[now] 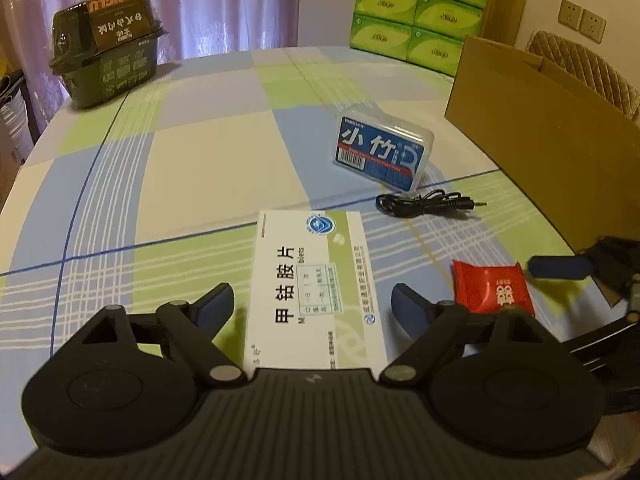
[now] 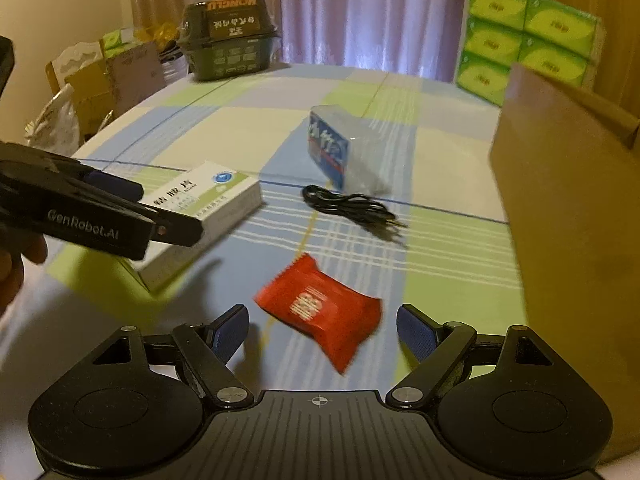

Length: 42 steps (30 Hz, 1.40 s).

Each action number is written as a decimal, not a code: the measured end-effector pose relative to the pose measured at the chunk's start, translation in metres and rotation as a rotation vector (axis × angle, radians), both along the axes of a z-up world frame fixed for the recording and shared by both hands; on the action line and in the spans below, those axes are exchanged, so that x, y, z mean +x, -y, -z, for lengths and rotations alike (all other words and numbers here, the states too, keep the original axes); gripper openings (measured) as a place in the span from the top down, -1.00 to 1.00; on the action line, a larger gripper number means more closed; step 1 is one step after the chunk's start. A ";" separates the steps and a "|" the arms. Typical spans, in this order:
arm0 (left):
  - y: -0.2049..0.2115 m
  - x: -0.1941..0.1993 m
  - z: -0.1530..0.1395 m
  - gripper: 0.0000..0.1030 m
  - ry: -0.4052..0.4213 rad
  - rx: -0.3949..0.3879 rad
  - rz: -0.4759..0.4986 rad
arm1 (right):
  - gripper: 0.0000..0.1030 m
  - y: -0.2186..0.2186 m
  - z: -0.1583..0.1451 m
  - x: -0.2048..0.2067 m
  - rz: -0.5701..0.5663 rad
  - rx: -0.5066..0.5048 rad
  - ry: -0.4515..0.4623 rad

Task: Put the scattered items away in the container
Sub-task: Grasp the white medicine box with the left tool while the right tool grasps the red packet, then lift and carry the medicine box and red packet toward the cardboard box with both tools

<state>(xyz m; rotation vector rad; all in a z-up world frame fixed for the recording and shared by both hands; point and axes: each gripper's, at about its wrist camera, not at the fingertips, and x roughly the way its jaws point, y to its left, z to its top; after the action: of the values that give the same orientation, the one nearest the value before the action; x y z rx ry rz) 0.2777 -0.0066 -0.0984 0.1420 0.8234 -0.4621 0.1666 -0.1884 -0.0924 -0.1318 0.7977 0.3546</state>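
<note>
Both tools wide open. Left tool [image 1: 312,300] sits w/ the flat white medicine box [image 1: 316,280] between its tips; right tool [image 2: 322,326] by the crinkly red packet [image 2: 320,308]. Black cable [image 2: 352,208] & clear plastic box [image 2: 344,148] lie near the brown cardboard box [image 2: 560,200] on the checked tabletop [image 1: 200,160].

Left hand-held gripper [image 1: 312,304] fingers spread wide, right hand-held gripper [image 2: 322,326] likewise

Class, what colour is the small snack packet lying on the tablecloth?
Red, with pale lettering; the snack packet shows best in the right wrist view.

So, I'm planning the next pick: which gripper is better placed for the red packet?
Right gripper: open, red packet directly ahead. Left gripper straddles the white box.
</note>
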 end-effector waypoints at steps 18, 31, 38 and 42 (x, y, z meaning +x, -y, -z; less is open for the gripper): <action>0.008 0.006 0.007 -0.33 -0.028 0.024 0.045 | 0.21 0.016 -0.011 -0.013 0.028 0.075 -0.046; 0.009 0.003 0.005 -0.33 -0.032 0.036 0.092 | -0.43 0.013 -0.015 -0.043 -0.176 -0.105 0.019; 0.009 0.004 0.006 -0.33 -0.026 0.029 0.095 | -0.43 0.004 -0.005 -0.033 -0.392 -0.237 0.056; 0.007 0.005 0.004 -0.33 -0.012 0.010 0.092 | -0.08 0.011 -0.003 -0.013 -0.380 -0.139 -0.015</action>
<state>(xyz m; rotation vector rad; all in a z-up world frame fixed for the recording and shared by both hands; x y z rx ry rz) 0.2830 -0.0141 -0.1029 0.1865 0.8337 -0.5458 0.1532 -0.1998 -0.0893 -0.4146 0.8120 0.6590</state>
